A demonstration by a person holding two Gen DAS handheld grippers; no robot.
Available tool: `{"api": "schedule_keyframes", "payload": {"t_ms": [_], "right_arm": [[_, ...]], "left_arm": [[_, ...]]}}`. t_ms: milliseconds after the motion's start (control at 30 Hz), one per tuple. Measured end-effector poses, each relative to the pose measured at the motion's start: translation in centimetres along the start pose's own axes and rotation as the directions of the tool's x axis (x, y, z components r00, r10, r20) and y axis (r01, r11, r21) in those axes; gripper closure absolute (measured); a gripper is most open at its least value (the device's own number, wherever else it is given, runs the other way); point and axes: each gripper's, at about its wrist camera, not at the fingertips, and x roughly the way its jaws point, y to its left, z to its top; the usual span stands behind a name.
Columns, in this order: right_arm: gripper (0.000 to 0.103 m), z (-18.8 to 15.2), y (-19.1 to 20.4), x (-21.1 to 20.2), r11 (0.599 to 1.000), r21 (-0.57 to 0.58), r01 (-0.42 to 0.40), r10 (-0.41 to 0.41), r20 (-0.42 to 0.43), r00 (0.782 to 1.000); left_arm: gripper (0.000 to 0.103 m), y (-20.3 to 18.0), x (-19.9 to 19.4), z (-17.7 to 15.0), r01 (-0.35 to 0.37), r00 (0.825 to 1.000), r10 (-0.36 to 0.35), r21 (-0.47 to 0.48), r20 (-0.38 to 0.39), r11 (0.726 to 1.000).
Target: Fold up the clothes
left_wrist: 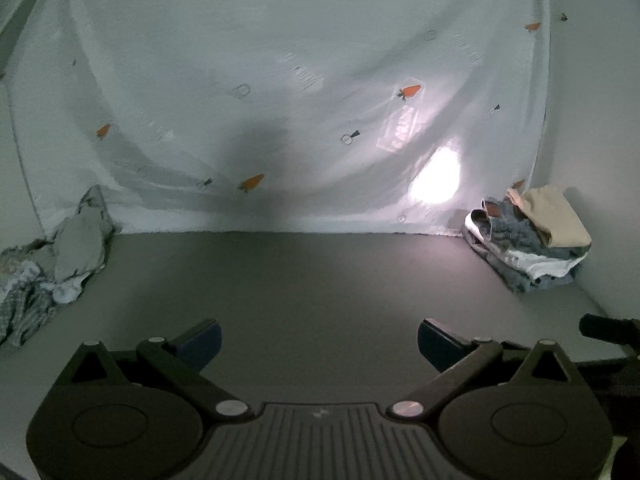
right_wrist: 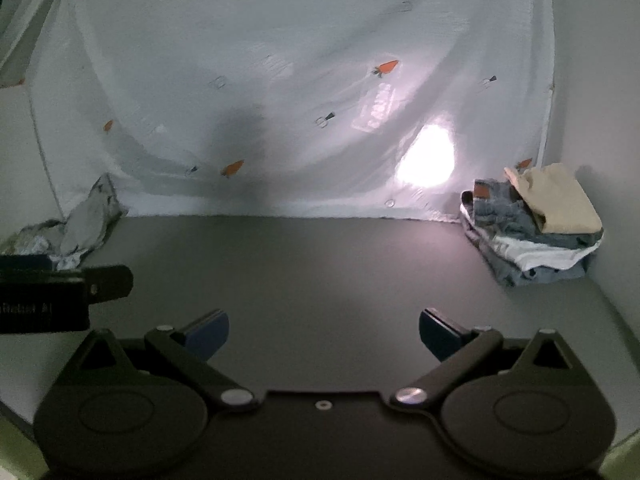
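A heap of unfolded grey and patterned clothes (left_wrist: 52,256) lies at the back left of the grey table (left_wrist: 304,280); it also shows in the right wrist view (right_wrist: 80,228). A stack of folded clothes (left_wrist: 528,240), beige piece on top, denim and white below, sits at the back right, also in the right wrist view (right_wrist: 536,228). My left gripper (left_wrist: 319,344) is open and empty above the table's front. My right gripper (right_wrist: 324,334) is open and empty beside it. The left gripper's body (right_wrist: 52,296) shows at the left of the right wrist view.
A pale sheet with carrot prints (left_wrist: 304,92) hangs behind the table, with a bright light spot (left_wrist: 436,180) and a dark shadow on it. White walls close the left and right sides. The right gripper's edge (left_wrist: 608,330) pokes in at the right.
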Motion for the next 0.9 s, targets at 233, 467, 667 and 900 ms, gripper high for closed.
{"api": "schedule_keyframes", "payload": {"t_ms": [233, 467, 667, 900], "right_arm": [[0.000, -2.0, 2.9, -2.4, 1.000, -0.008, 0.004, -0.004, -0.042, 0.999], [0.000, -2.6, 4.4, -2.9, 0.999, -0.029, 0.021, -0.022, -0.062, 0.998], [0.000, -2.6, 4.9, -2.8, 0.999, -0.040, 0.020, -0.023, -0.064, 0.998], [0.000, -2.3, 5.1, -2.4, 0.999, -0.045, 0.024, -0.026, -0.058, 0.998]], "left_arm": [[0.000, 2.0, -2.5, -2.0, -0.004, 1.000, 0.004, -0.015, -0.028, 1.000], [0.000, 3.4, -3.5, -2.6, -0.019, 0.999, 0.018, -0.034, -0.030, 0.999], [0.000, 3.9, -3.4, -2.6, -0.032, 0.999, 0.031, -0.038, -0.027, 0.999], [0.000, 4.0, -3.2, -2.3, -0.038, 0.999, 0.037, -0.022, -0.022, 0.999]]}}
